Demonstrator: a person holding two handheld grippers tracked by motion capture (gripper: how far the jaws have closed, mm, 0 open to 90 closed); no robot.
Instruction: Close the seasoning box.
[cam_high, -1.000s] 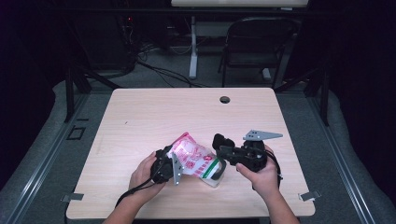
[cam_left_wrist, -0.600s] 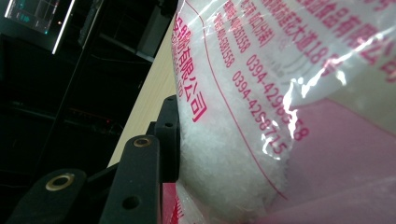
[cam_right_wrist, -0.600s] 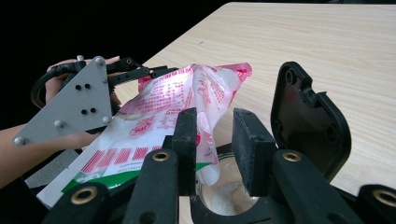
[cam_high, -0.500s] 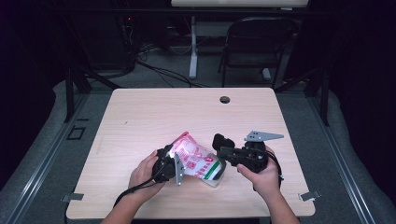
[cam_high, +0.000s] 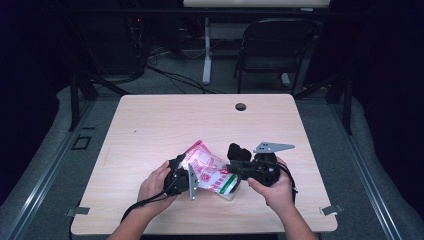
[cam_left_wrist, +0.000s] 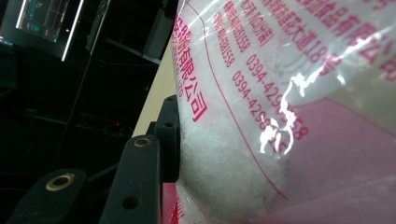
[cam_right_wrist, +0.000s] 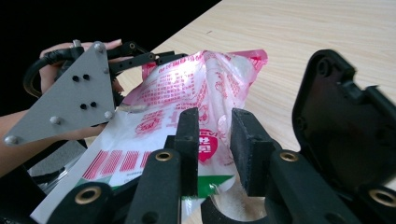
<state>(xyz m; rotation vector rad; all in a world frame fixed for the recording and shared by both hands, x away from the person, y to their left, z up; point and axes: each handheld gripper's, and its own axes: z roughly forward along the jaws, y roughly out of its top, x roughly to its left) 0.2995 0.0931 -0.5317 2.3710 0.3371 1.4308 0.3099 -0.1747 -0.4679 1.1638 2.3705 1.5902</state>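
A clear plastic bag (cam_high: 207, 170) of white grains with pink and red print is held up over the table's near side. My left gripper (cam_high: 184, 176) is shut on its left end; in the left gripper view the bag (cam_left_wrist: 280, 116) presses against one black finger (cam_left_wrist: 166, 140) and hides the other. My right gripper (cam_high: 231, 171) is at the bag's right end. Its jaws (cam_right_wrist: 217, 126) have just been closing, with the bag (cam_right_wrist: 187, 88) showing in the gap and no pad clearly pressing on it. The left gripper (cam_right_wrist: 154, 58) with its grey plate holds the far end.
The light wooden table (cam_high: 200, 120) has a dark cable hole (cam_high: 240, 106) near its far edge. A black moulded plastic part (cam_right_wrist: 345, 135) stands just right of my right jaws. A folding chair (cam_high: 272, 50) and cables lie on the floor beyond the table.
The bag and both hands stay in almost the same place. No clear shift shows in the high view.
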